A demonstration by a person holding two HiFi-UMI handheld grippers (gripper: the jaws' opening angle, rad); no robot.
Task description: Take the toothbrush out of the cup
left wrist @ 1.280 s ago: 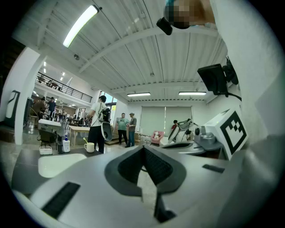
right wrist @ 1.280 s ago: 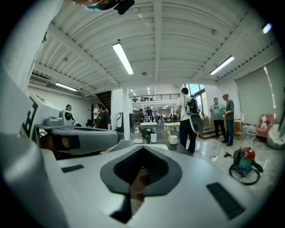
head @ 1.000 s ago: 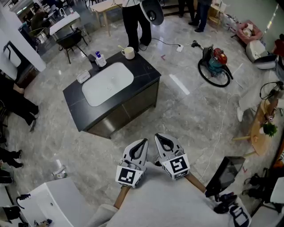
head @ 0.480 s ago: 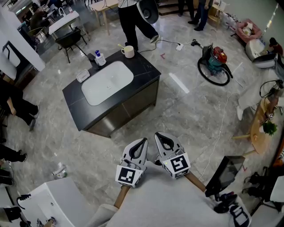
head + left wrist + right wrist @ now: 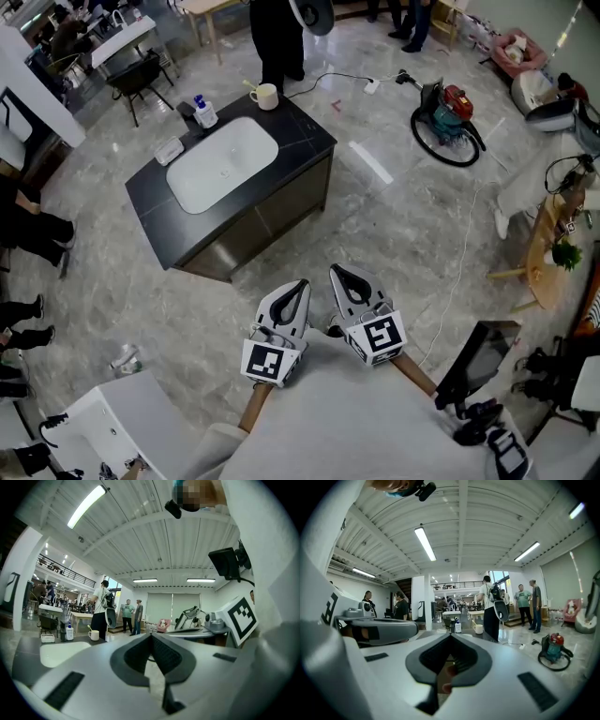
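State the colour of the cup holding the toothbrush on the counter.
Cream-white. The cup shows best in the head view.

Bright, even light came from ceiling strip lamps (image 5: 86,506) at eleven o'clock; the glossy floor (image 5: 403,225) showed soft glare; gripper views bulged fisheye, foreground blurred.

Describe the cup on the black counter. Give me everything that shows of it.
The cup is a cream mug, ceramic by its look, with a side handle. It stands upright at the far corner of the black counter, beyond the white basin and apart from the pump bottle. A pale toothbrush leans out over its rim. Only the counter and the toothbrush touch it.
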